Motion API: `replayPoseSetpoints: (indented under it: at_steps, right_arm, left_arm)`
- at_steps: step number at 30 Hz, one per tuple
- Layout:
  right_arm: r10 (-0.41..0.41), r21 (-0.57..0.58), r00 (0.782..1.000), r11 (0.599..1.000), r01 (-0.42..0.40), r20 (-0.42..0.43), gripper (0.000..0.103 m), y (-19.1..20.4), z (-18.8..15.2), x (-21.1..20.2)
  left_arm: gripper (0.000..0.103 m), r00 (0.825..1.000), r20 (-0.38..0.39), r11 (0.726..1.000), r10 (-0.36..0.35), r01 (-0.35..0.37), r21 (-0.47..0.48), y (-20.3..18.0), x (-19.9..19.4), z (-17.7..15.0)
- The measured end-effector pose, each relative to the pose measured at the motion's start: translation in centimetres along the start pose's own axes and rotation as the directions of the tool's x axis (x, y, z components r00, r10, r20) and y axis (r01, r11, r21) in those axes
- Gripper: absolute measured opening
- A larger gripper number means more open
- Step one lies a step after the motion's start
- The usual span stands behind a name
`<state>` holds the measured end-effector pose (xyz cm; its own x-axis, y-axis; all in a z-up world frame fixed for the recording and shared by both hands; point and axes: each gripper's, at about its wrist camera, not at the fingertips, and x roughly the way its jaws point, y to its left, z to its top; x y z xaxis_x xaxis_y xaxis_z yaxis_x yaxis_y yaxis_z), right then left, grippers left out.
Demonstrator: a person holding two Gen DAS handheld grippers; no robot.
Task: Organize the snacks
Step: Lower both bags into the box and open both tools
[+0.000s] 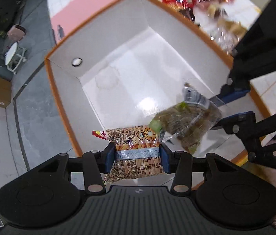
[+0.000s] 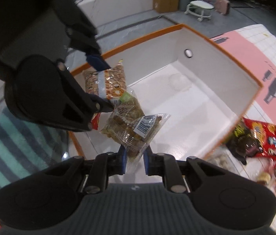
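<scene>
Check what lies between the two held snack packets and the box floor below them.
Nothing: beneath the stick-snack packet and the clear packet the box floor is bare white, shown in both wrist views.

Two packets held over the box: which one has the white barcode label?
The clear packet of brown-green snacks in the right gripper. The left gripper's packet is printed, with a cartoon figure.

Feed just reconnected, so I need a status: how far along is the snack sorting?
Done: nothing yet; the orange-rimmed box looks empty. In hand: the left gripper clamps a pretzel-stick packet and the right gripper a clear bag of brown snacks, both over the box. Left: the red snack bags and clear packets outside it.
</scene>
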<state>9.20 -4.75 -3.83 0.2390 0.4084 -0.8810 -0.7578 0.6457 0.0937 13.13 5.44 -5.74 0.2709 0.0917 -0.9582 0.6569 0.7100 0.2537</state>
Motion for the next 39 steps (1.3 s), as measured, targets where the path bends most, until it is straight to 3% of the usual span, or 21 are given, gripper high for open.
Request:
replayPoseSetpoints:
  at_steps: [12, 25, 29, 35, 39]
  right_arm:
    - [0.045, -0.027, 0.992, 0.998, -0.048, -0.117, 0.014, -0.9, 0.8, 4.0]
    - [0.052, -0.047, 0.984, 0.997, -0.061, -0.173, 0.016, -0.9, 0.8, 5.3]
    - [0.047, -0.059, 0.983, 0.997, -0.058, -0.175, 0.02, -0.8, 1.0, 5.7]
    - [0.027, -0.081, 0.985, 0.996, -0.041, -0.169, 0.03, -0.6, 1.2, 5.2]
    - [0.018, -0.089, 0.99, 0.996, -0.031, -0.141, 0.051, -0.2, 1.4, 3.6]
  left_arm:
    - [0.053, 0.995, -0.056, 0.994, -0.089, 0.091, 0.051, 0.6, 3.1, -0.2]
    - [0.06, 0.987, -0.114, 0.992, -0.113, 0.119, 0.046, 0.2, 4.8, 0.2]
    - [0.062, 0.987, -0.116, 0.991, -0.114, 0.12, 0.051, 0.3, 4.7, 0.2]
    - [0.075, 0.988, -0.105, 0.992, -0.109, 0.114, 0.048, 0.4, 4.3, 0.2]
    - [0.081, 0.99, -0.079, 0.992, -0.118, 0.12, 0.026, 0.9, 3.3, 0.2]
